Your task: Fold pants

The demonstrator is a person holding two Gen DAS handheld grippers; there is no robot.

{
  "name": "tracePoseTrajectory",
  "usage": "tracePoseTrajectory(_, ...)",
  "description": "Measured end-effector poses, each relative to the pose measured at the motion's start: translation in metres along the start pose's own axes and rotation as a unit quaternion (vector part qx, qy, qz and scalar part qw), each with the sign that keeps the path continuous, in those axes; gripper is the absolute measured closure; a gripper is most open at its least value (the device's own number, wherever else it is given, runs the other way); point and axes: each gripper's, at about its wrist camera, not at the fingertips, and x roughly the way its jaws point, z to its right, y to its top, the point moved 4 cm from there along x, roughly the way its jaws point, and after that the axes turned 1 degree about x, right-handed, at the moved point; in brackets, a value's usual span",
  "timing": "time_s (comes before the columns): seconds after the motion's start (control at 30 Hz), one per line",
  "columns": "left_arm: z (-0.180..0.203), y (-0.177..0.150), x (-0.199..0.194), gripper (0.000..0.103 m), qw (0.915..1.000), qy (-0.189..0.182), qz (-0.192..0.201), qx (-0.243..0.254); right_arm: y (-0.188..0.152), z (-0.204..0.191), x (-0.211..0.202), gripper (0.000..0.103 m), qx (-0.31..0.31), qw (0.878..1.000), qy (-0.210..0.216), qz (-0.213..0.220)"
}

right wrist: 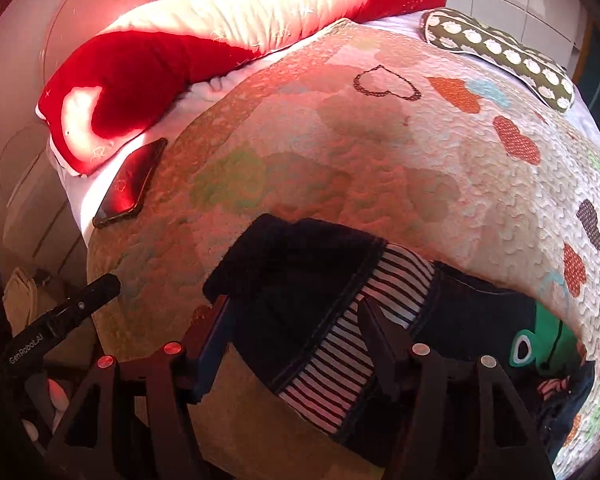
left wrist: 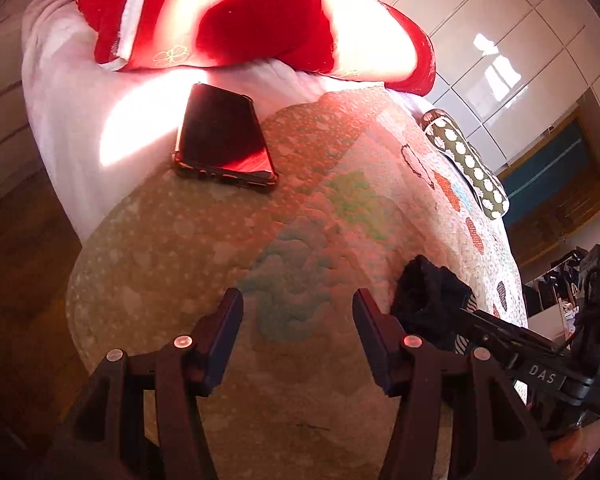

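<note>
Below, the right gripper (right wrist: 296, 320) has its fingers (right wrist: 216, 320) spread apart over the pants (right wrist: 300, 292), a dark pair with a striped band, and neither pad presses the cloth; the fabric lies between and under them on the quilt (right wrist: 380, 152) of the bed. From those fingers the pants run toward four o'clock, where a green frog patch (right wrist: 540, 340) shows. The left gripper (left wrist: 298, 304) is open too, with only quilt between its fingers (left wrist: 230, 312); a dark end of the pants (left wrist: 428, 296) lies just beside its right finger at three o'clock. Farther out, a phone (left wrist: 224, 140) rests at eleven o'clock near the quilt's edge, with a red pillow (left wrist: 220, 20) at twelve and a dotted cushion (left wrist: 468, 160) at two.
</note>
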Motion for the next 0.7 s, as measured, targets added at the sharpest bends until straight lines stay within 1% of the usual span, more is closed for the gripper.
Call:
tracePoseTrajectory(0.1,-0.021,0.005,-0.005,0.047,0.9997,0.008,0.006,-0.022,0.003,-0.034,0.031,0.026,-0.060,0.997,-0.053,-0.012)
tracePoseTrajectory(0.17,-0.032,0.006,-0.007,0.047,0.9994,0.012,0.008,-0.032,-0.003,-0.049,0.052,0.025,-0.106,0.987,-0.119,-0.020)
tracePoseTrajectory(0.2,-0.035,0.006,-0.007,0.047,0.9992,0.012,0.008,-0.036,-0.007,-0.051,0.059,0.025,-0.120,0.982,-0.143,-0.019)
tracePoseTrajectory(0.23,-0.037,0.006,-0.007,0.047,0.9992,0.011,0.007,-0.038,-0.009,-0.051,0.061,0.027,-0.122,0.981,-0.153,-0.009)
tracePoseTrajectory(0.27,-0.038,0.006,-0.007,0.047,0.9992,0.010,0.007,-0.039,-0.011,-0.049,0.059,0.046,-0.111,0.982,-0.152,0.002)
tracePoseTrajectory(0.3,-0.037,0.005,-0.007,0.047,0.9992,0.009,0.006,-0.038,-0.011,-0.045,0.055,0.062,-0.095,0.985,-0.144,0.006)
tracePoseTrajectory(0.33,-0.035,0.005,-0.007,0.047,0.9993,0.009,0.006,-0.036,-0.009,-0.040,0.051,0.067,-0.078,0.988,-0.132,0.009)
tracePoseTrajectory(0.37,-0.033,0.004,-0.007,0.047,0.9994,0.008,0.005,-0.034,-0.009,-0.034,0.045,0.074,-0.062,0.991,-0.121,0.014)
tracePoseTrajectory(0.5,-0.017,0.000,-0.008,0.047,0.9998,-0.004,0.000,-0.018,-0.007,-0.014,0.013,0.077,-0.008,0.997,-0.071,0.041)
tracePoseTrajectory(0.7,0.011,-0.007,-0.010,0.047,0.9999,-0.013,-0.006,0.008,-0.018,0.007,-0.036,0.078,0.055,0.995,-0.005,0.083)
